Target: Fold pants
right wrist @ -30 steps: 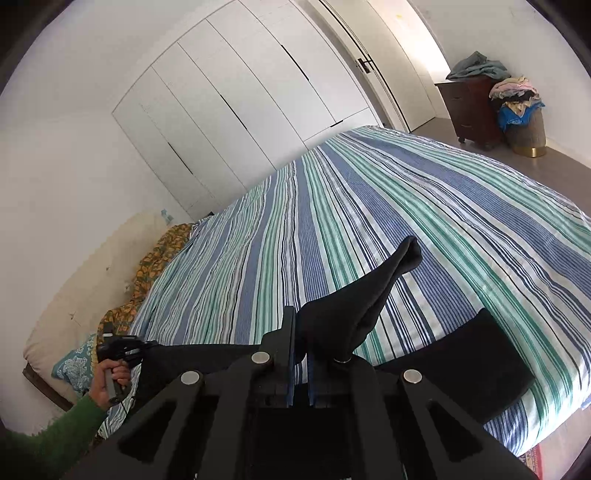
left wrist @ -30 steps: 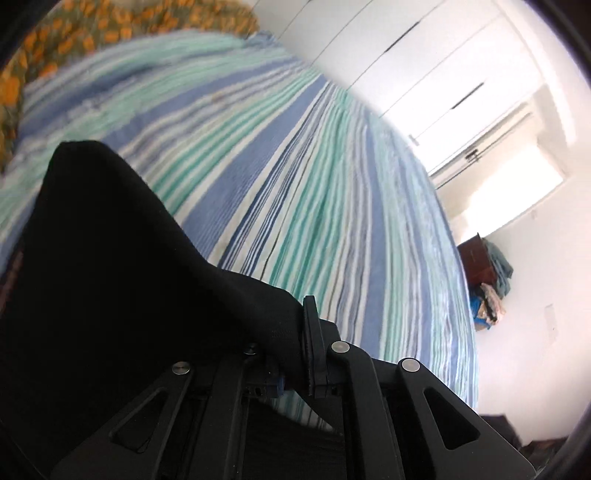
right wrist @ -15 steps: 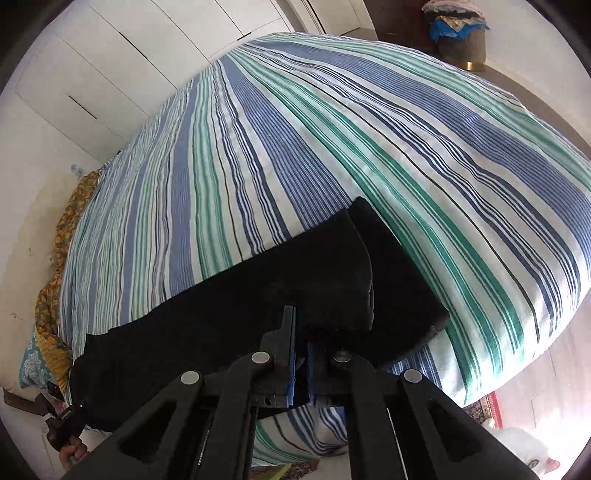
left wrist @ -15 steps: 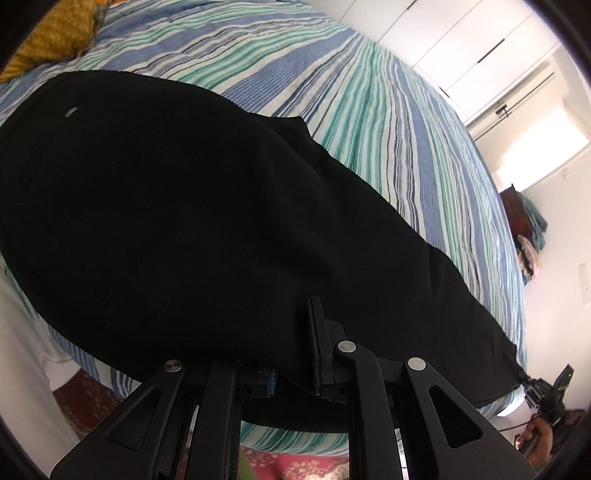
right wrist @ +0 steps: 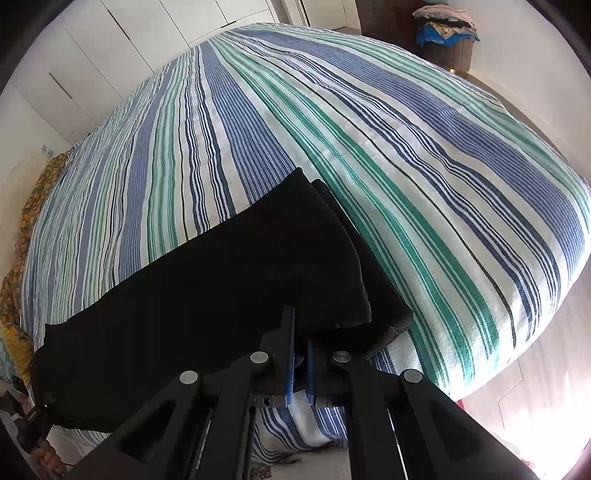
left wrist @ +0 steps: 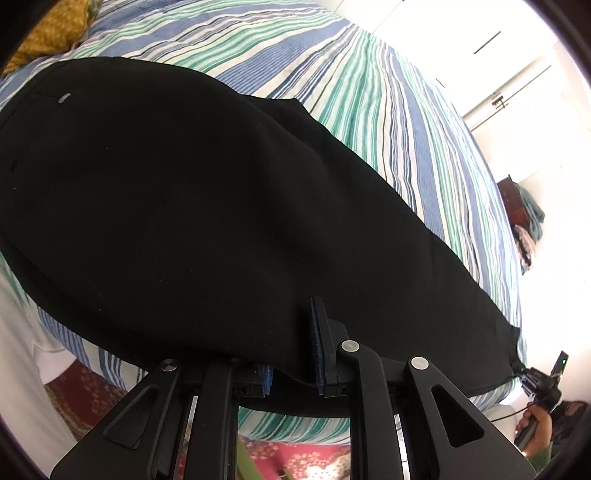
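Black pants (left wrist: 184, 203) lie flat along the near edge of the striped bed (left wrist: 369, 92), one leg folded onto the other (right wrist: 221, 295). My left gripper (left wrist: 293, 363) sits at the pants' near edge. Its jaws are opening, and the fabric edge lies loosely between the blue pads (left wrist: 319, 347). My right gripper (right wrist: 301, 365) is shut on the near corner of the leg ends, whose two hems (right wrist: 354, 306) lie slightly offset. The right gripper (left wrist: 532, 380) also shows far right in the left wrist view, in a hand and pinching the pants' corner.
The striped bedcover (right wrist: 332, 129) stretches away beyond the pants. A yellow patterned pillow (left wrist: 55, 29) lies at the head end. White wardrobe doors (right wrist: 110, 55) stand behind, with a basket of clothes (right wrist: 447, 33) by a dark dresser (left wrist: 517, 206). A red rug (left wrist: 295, 458) lies below.
Both grippers came down from above the bed and laid the raised pants flat along the near edge. The left jaws have parted a little; the right stays clamped.
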Demonstrator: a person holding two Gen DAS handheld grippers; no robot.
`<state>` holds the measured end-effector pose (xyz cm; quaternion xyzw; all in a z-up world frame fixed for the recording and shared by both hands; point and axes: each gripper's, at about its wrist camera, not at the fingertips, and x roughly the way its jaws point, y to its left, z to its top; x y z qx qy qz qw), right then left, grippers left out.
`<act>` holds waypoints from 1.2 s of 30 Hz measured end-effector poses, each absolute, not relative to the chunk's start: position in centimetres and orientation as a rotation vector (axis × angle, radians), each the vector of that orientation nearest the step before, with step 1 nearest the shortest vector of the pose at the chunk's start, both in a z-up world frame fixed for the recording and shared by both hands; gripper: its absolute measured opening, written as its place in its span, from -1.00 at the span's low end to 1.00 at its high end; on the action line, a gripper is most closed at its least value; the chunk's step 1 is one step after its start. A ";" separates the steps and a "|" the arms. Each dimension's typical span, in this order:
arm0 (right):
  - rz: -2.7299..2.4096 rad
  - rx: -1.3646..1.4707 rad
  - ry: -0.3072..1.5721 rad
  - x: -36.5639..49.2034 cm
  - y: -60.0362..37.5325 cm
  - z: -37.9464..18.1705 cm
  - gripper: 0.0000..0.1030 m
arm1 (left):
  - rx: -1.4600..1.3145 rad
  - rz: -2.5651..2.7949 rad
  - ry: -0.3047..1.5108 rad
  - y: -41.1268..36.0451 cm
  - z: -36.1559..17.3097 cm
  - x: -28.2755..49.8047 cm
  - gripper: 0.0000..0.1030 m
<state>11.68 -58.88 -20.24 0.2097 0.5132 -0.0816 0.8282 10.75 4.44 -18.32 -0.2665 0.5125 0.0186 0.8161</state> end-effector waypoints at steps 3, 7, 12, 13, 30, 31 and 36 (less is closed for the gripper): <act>-0.174 0.451 1.085 11.5 -59.0 -20.3 -0.90 | -0.581 0.031 1.084 4.7 -18.3 10.2 -0.90; -0.185 0.434 1.066 11.1 -58.9 -19.9 -0.90 | -0.536 0.034 1.078 4.3 -18.1 9.7 -0.94; -0.197 0.457 1.065 11.1 -59.2 -20.0 -0.90 | -0.520 0.035 1.092 4.2 -18.6 10.3 -0.94; -0.199 0.456 1.066 11.2 -59.1 -20.0 -0.90 | -0.517 0.037 1.098 4.2 -18.7 10.4 -0.94; -0.263 0.479 0.878 4.8 -58.9 -15.6 0.65 | -0.331 0.228 1.025 5.1 -12.9 6.0 0.20; -0.286 0.435 0.861 4.0 -58.6 -14.9 0.65 | -0.297 0.234 0.989 5.2 -12.1 6.3 0.28; -0.211 0.355 0.837 5.3 -55.4 -12.8 0.65 | -0.109 0.175 0.918 3.8 -12.4 12.4 0.35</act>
